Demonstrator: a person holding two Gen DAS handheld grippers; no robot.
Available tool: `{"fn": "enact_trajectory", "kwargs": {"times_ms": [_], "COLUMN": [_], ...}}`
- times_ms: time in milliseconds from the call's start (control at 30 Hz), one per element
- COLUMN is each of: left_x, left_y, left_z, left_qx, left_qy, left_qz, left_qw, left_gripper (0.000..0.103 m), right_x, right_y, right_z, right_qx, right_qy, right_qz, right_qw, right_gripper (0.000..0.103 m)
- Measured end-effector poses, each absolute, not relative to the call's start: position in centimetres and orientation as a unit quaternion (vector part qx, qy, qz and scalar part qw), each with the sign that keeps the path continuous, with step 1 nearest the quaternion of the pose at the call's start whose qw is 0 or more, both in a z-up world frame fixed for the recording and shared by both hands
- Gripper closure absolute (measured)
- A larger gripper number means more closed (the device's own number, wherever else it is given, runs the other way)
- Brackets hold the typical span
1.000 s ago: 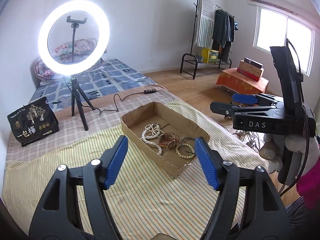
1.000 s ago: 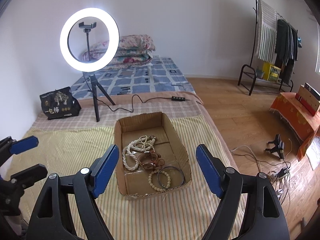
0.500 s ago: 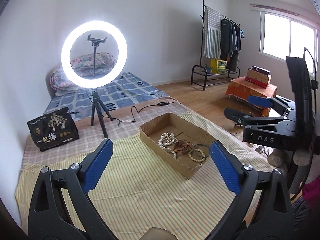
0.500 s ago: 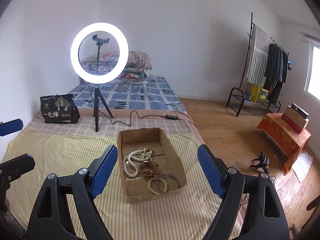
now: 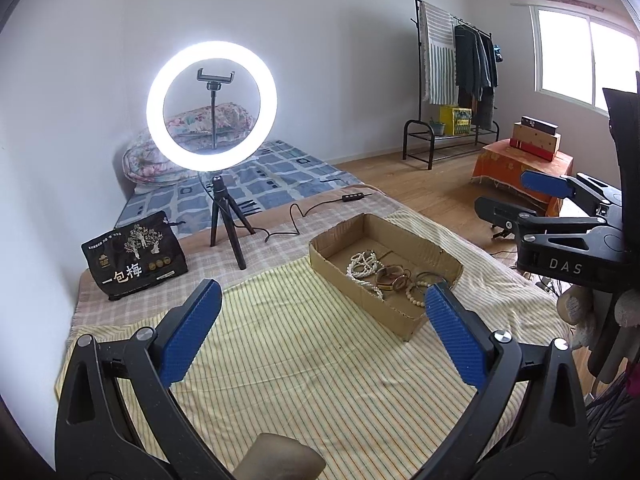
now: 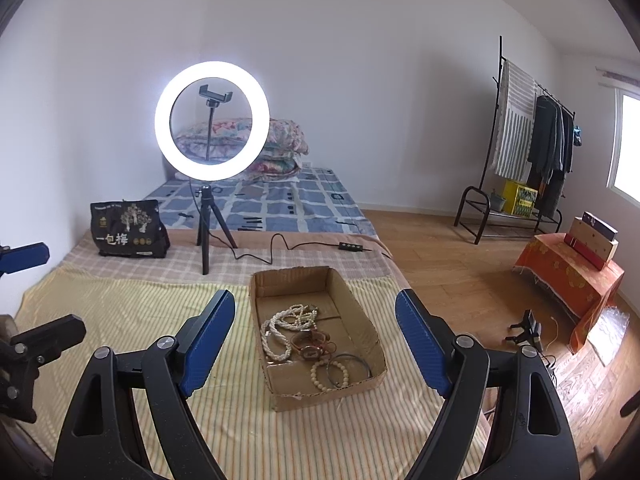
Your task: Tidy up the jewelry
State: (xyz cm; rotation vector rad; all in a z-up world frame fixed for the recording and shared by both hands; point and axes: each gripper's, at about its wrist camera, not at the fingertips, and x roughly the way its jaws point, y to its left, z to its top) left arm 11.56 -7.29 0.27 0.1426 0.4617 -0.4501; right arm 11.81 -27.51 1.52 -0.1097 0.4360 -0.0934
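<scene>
Cardboard box rim clear — tools apart.

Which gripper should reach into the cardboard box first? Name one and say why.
Right, probably. The right gripper lines up with the cardboard box, the jewelry between its open fingers in its own view. The left gripper is open too, but the box sits off toward its right finger.

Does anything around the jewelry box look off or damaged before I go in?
The jewelry is tangled: the white bead necklace, brown bracelets and thin bangles lie heaped together in the cardboard box. The box's near wall is ragged and sagging. Nothing has spilled onto the striped cloth.
</scene>
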Motion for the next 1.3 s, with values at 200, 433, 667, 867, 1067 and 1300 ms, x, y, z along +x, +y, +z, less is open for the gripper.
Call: {"fn": "enact_trajectory", "kwargs": {"times_ms": [200,433,667,867,1067,1300], "left_x": [11.76,11.8,11.67,11.58,11.56,11.49], "left_y": [-7.07,-7.04,-7.51,-7.71,-7.72,-7.85], "left_z": [0.38,0.45,0.48,0.5,0.54,0.62], "left_qx": [0.063,0.062,0.068,0.064,0.065,0.064], "left_qy": [0.23,0.23,0.233,0.236,0.235,0.235], "left_qz": [-0.213,-0.214,-0.219,-0.223,-0.223,-0.225], "left_qw": [0.947,0.947,0.945,0.943,0.944,0.943], "left_gripper": [0.0,0.0,0.0,0.0,0.0,0.0], "right_x": [12.08,12.01,12.04,12.09,12.11,12.17], "right_y": [-27.58,-27.7,-27.66,-27.63,-27.63,-27.64], "right_z": [1.15,1.15,1.15,1.14,1.06,0.97], "right_qx": [-0.053,-0.052,-0.054,-0.056,-0.055,-0.055], "right_qy": [0.22,0.218,0.22,0.221,0.221,0.222], "right_qz": [-0.048,-0.051,-0.051,-0.051,-0.052,-0.052], "right_qw": [0.973,0.973,0.973,0.972,0.972,0.972], "right_gripper": [0.021,0.02,0.02,0.02,0.02,0.02]}}
